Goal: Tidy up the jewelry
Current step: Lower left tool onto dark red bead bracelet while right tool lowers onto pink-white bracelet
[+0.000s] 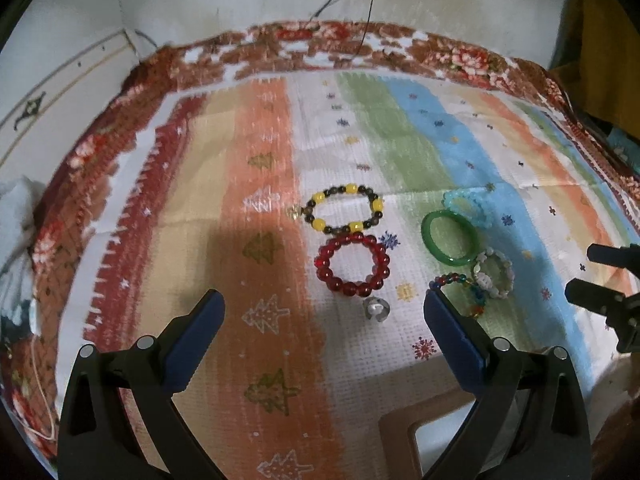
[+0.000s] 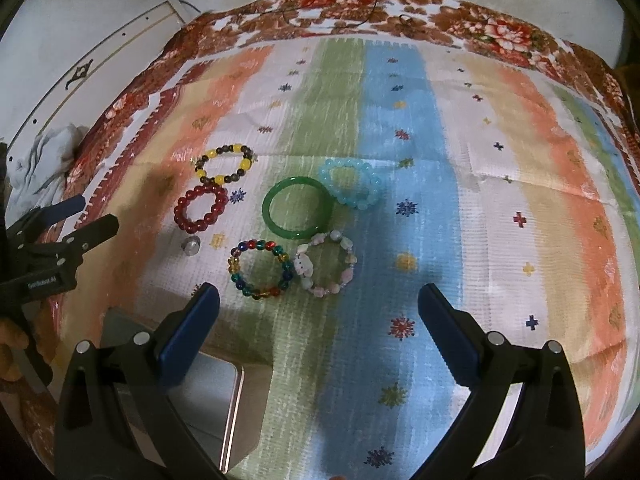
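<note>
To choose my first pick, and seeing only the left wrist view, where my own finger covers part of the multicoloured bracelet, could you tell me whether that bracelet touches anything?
Observer: The multicoloured bracelet is a whole ring, and its right side meets the white charm of the pastel bracelet.
Operator: Thank you. Is the light blue bracelet free of the green bangle?
Observer: No, the light blue bracelet lies against the far right rim of the green bangle.
Operator: Is the right gripper holding anything?
Observer: No, the right gripper is open, with nothing between its fingers, just short of the two nearer bracelets.
</note>
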A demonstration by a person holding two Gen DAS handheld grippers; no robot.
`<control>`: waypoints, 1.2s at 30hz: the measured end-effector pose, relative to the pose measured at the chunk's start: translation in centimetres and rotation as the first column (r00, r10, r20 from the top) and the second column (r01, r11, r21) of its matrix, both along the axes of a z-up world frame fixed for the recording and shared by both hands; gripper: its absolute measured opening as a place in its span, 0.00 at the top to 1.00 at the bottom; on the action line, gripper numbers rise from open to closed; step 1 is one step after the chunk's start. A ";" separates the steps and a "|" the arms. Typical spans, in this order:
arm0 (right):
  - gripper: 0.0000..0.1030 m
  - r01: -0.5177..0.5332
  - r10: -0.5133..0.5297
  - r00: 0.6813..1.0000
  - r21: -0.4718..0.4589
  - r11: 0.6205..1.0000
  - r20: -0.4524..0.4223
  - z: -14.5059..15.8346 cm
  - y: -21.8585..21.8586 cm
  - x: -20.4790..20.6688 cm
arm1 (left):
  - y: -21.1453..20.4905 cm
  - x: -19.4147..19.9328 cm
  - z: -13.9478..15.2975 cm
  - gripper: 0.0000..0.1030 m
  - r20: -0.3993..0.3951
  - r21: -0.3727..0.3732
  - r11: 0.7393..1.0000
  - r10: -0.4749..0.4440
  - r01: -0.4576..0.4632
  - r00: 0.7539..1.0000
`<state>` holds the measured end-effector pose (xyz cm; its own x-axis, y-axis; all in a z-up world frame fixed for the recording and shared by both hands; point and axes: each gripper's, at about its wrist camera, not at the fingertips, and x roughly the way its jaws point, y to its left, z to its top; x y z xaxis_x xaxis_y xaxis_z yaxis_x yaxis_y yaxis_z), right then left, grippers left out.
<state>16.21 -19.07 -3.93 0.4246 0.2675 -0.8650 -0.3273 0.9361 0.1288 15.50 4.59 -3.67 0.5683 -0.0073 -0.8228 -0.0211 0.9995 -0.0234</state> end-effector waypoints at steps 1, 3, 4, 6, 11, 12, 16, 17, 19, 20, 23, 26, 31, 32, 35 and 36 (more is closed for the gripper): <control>0.05 0.000 0.000 1.000 -0.002 1.000 -0.009 -0.2 0.1 0.2 | 0.2 0.4 -0.4 0.05 -0.023 -0.011 1.000 0.005 -0.005 1.000; 0.05 0.001 -0.001 0.999 -0.005 1.000 -0.032 -0.7 0.1 0.7 | 0.3 0.8 -0.8 0.05 -0.046 -0.027 1.000 0.006 -0.007 0.999; 0.05 0.001 -0.001 0.999 -0.005 1.000 -0.048 -1.0 0.2 1.1 | 0.3 1.1 -1.0 0.05 -0.056 -0.033 0.999 0.003 -0.005 0.998; 0.05 0.007 -0.007 0.997 0.000 1.000 -0.073 -1.5 0.1 1.6 | 0.4 1.5 -1.4 0.05 -0.075 -0.042 0.999 -0.002 -0.001 0.997; 0.05 0.034 -0.033 0.991 0.009 0.999 -0.133 -2.5 -0.3 2.6 | 0.7 2.7 -2.3 0.06 -0.119 -0.076 0.997 -0.016 0.007 0.993; 0.05 0.038 -0.037 0.989 0.011 0.999 -0.143 -2.7 -0.4 2.8 | 0.8 2.9 -2.5 0.06 -0.129 -0.086 0.996 -0.018 0.007 0.991; 0.05 0.051 -0.051 0.986 -0.001 0.999 -0.162 -3.2 -0.5 3.4 | 0.9 3.7 -3.2 0.06 -0.157 -0.103 0.995 -0.020 0.004 0.987; 0.05 0.055 -0.054 0.985 -0.001 0.998 -0.166 -3.3 -0.6 3.6 | 1.0 3.9 -3.3 0.06 -0.162 -0.103 0.995 -0.019 0.002 0.987; 0.05 0.063 -0.063 0.982 -0.002 0.998 -0.176 -3.6 -0.7 3.9 | 1.2 4.3 -3.6 0.06 -0.171 -0.098 0.995 -0.012 -0.004 0.985; 0.05 0.067 -0.066 0.981 -0.004 0.998 -0.183 -3.8 -0.8 4.1 | 1.2 4.5 -3.9 0.07 -0.177 -0.098 0.995 -0.010 -0.008 0.984; 0.05 0.076 -0.077 0.977 -0.015 0.997 -0.197 -4.2 -0.8 4.5 | 1.7 5.1 -4.4 0.07 -0.193 -0.115 0.993 -0.006 -0.016 0.981; 0.05 0.093 -0.101 0.975 -0.048 0.994 -0.197 -4.6 -1.0 4.8 | 2.1 5.7 -5.1 0.07 -0.208 -0.115 0.993 0.008 -0.033 0.978; 0.07 0.100 -0.112 0.970 -0.064 0.993 -0.214 -5.4 -1.1 5.4 | 2.5 6.4 -5.8 0.09 -0.224 -0.114 0.993 0.018 -0.044 0.974; 0.07 0.100 -0.113 0.970 -0.067 0.993 -0.216 -5.5 -1.0 5.5 | 2.4 6.5 -5.9 0.10 -0.225 -0.113 0.993 0.018 -0.044 0.974; 0.09 0.098 -0.112 0.968 -0.077 0.992 -0.223 -5.9 -0.9 5.9 | 2.2 6.9 -6.0 0.12 -0.227 -0.103 0.994 0.015 -0.039 0.974; 0.09 0.097 -0.113 0.967 -0.081 0.992 -0.226 -6.0 -0.8 6.1 | 2.1 7.0 -6.1 0.13 -0.229 -0.098 0.995 0.013 -0.036 0.973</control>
